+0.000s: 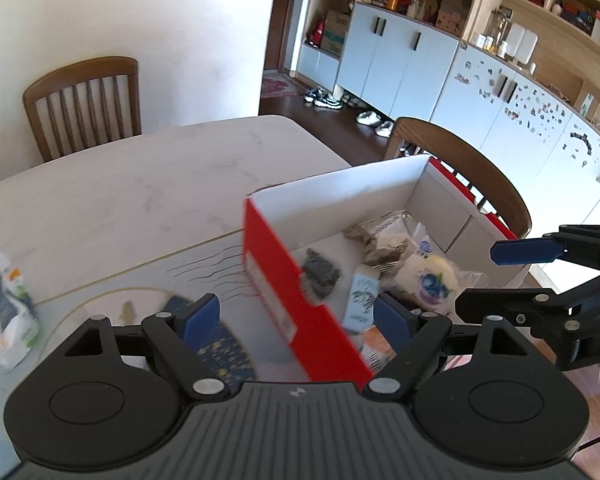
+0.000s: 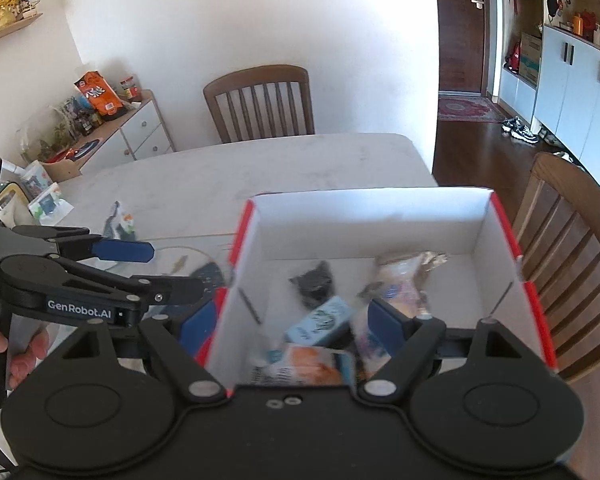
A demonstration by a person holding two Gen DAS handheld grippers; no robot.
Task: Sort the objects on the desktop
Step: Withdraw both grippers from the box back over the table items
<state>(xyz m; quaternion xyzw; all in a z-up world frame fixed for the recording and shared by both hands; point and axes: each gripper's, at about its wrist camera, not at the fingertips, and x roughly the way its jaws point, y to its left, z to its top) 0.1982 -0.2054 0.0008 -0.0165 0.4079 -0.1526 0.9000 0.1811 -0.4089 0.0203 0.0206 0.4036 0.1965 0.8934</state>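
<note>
A red cardboard box [image 1: 278, 276] with a white inside stands on the table; it also shows in the right wrist view [image 2: 380, 220]. Inside lie a dark crumpled packet [image 1: 320, 276], a light blue carton [image 1: 360, 300], a blueberry-printed bag [image 1: 428, 280] and a brown snack bag [image 1: 384, 236]. My left gripper [image 1: 296, 316] is open and empty, straddling the box's near red wall. My right gripper [image 2: 292, 324] is open and empty above the box's near end. A white and blue packet [image 1: 6, 312] lies on the table at the left, apart from the box.
A dark blue patterned item [image 1: 220, 344] lies on the placemat beside the box. Wooden chairs [image 2: 260, 100] stand at the far side and at the right [image 2: 560, 240] of the marble table [image 1: 120, 184]. A low cabinet [image 2: 112, 136] with snacks is far left.
</note>
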